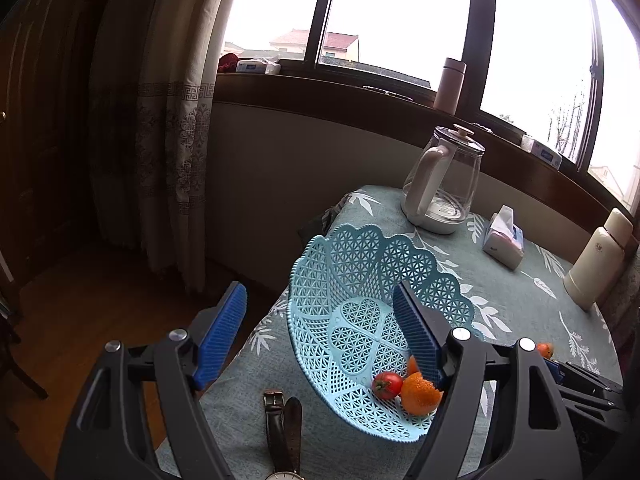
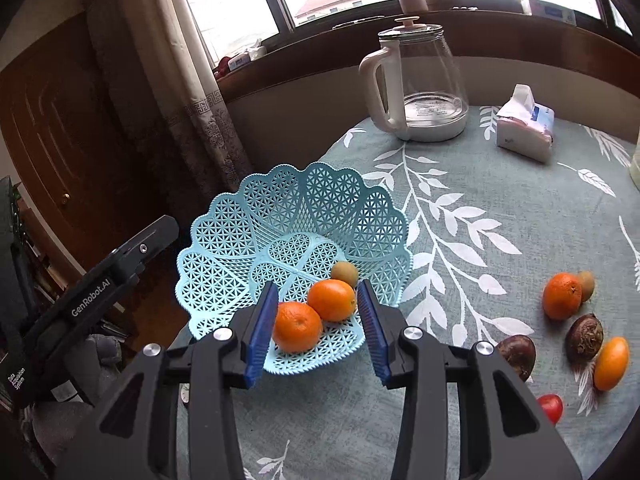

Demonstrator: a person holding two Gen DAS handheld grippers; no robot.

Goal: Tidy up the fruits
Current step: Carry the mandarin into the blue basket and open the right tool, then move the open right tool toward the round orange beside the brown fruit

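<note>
Fruit basket (image 2: 288,216) part-filled on leaf-print tablecloth (image 2: 480,208)

Both the left gripper (image 1: 320,336) and right gripper (image 2: 318,328) gape empty over the basket (two oranges (image 2: 298,326), a kiwi (image 2: 345,273) inside); other fruit (image 2: 562,296) lies loose at right.

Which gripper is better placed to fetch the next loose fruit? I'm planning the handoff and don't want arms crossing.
The right gripper, probably. It is open over the blue basket, and the loose fruit, such as the orange, lies on the tablecloth to its right. The left gripper hangs open at the basket's far side.
</note>
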